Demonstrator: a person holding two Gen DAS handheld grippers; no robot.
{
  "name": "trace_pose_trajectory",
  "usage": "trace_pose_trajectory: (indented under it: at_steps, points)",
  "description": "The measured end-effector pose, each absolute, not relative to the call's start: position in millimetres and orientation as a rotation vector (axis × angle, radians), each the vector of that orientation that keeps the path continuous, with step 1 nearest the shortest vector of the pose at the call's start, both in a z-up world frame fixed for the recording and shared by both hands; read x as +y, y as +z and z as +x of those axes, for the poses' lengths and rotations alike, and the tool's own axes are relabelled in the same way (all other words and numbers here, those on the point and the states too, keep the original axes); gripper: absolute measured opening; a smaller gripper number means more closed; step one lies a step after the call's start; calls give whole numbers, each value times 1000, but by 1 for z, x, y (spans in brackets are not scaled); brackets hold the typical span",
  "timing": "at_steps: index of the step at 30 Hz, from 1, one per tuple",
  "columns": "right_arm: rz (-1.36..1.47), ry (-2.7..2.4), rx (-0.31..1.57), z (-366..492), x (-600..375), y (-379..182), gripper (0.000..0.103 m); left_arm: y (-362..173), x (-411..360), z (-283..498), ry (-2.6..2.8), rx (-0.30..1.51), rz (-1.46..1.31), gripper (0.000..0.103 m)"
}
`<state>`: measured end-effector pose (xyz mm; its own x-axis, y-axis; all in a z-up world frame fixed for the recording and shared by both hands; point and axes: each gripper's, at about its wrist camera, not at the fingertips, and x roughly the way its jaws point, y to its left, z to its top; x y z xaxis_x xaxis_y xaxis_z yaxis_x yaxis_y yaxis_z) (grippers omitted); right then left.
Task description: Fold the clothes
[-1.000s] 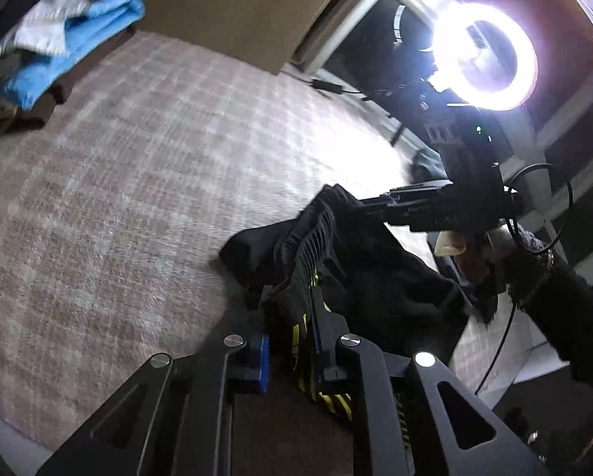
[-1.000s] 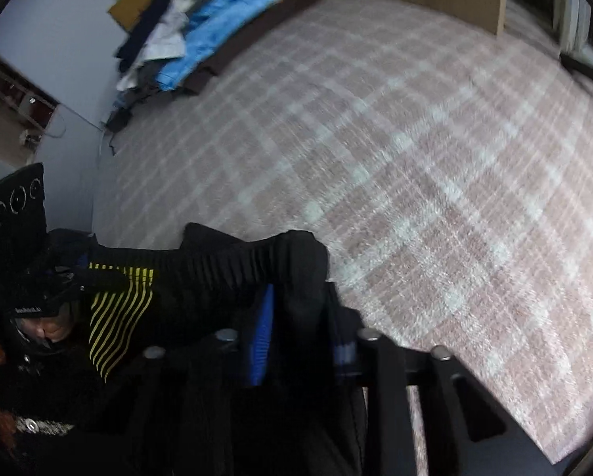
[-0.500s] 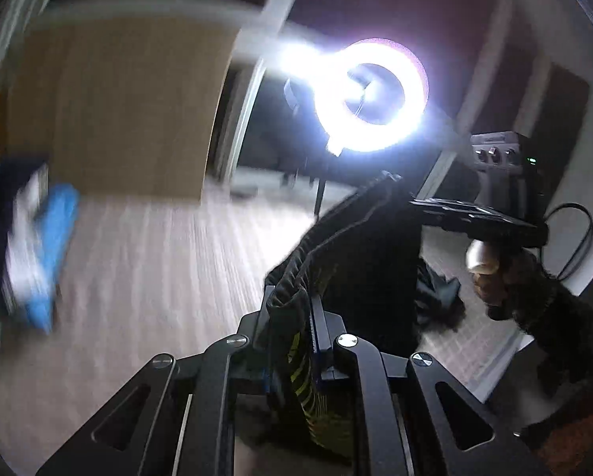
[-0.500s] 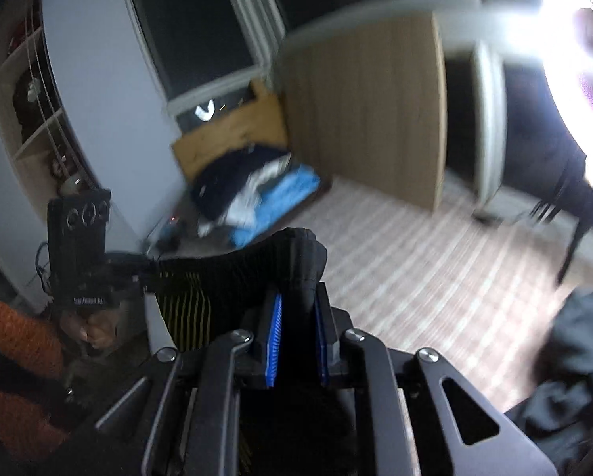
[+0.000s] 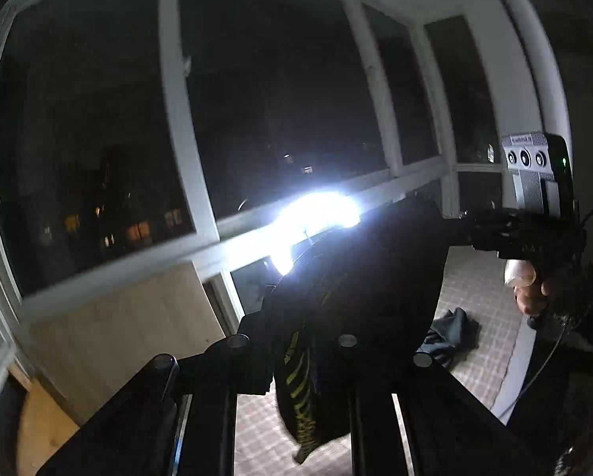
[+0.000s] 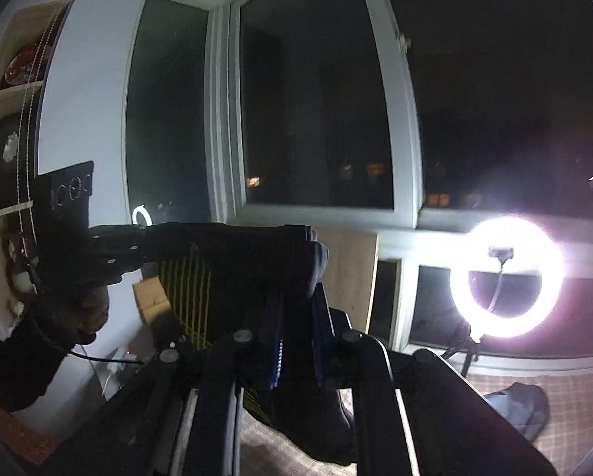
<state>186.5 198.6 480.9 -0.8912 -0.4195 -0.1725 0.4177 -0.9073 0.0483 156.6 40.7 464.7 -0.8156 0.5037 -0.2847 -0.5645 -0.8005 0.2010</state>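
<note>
A black garment with yellow stripes (image 5: 360,277) hangs in the air, stretched between my two grippers. My left gripper (image 5: 296,341) is shut on one end of its waistband. My right gripper (image 6: 296,309) is shut on the other end, and the garment (image 6: 233,254) runs left from it to the other gripper (image 6: 118,250). In the left wrist view the right gripper (image 5: 475,230) shows at the right, held by a hand. The garment's lower part hangs down between the fingers, above the checked bed cover (image 5: 479,297).
A bright ring light (image 6: 506,277) on a stand shines at the window side. Dark windows (image 5: 257,99) fill the background. Another dark garment (image 6: 522,404) lies crumpled on the checked cover. A wooden board (image 5: 118,329) stands by the window. Shelves (image 6: 7,119) are on the left wall.
Both grippers have risen with the black garment, lifting it off the bed cover into the air. Both views have tilted up from the bed to the windows.
</note>
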Motion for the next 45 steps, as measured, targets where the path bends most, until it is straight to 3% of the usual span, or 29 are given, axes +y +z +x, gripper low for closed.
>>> trace_pose_trajectory:
  at_steps: [9,17,23,27,29,31,35,40,45]
  points:
    - [219,-2726,-29,246,167,497,12,484,28,200,2471,435,-279,12]
    - [454,-2626,-181,152,202,443,12,438,44,137,2481,413,-460,12]
    - [758,-2509,-301,9,242,332,11,315,72,-7,2508,361,-800,15]
    - [1103,-2498,-150,-115,242,218,18,190,81,-117,2538,367,-1129,19]
    - [1301,-2494,-174,-149,253,170,18,146,78,-146,2537,320,-1259,17]
    - [1313,-2478,-224,-150,268,151,18,117,72,-161,2540,286,-1334,17]
    - [1370,-2381,-258,-108,288,140,18,121,60,-116,2481,257,-1292,17]
    - [1451,-2249,-377,4,290,127,18,144,45,-13,2374,240,-1246,18]
    - [1544,-2138,-491,106,265,102,18,125,61,93,2184,250,-1347,23]
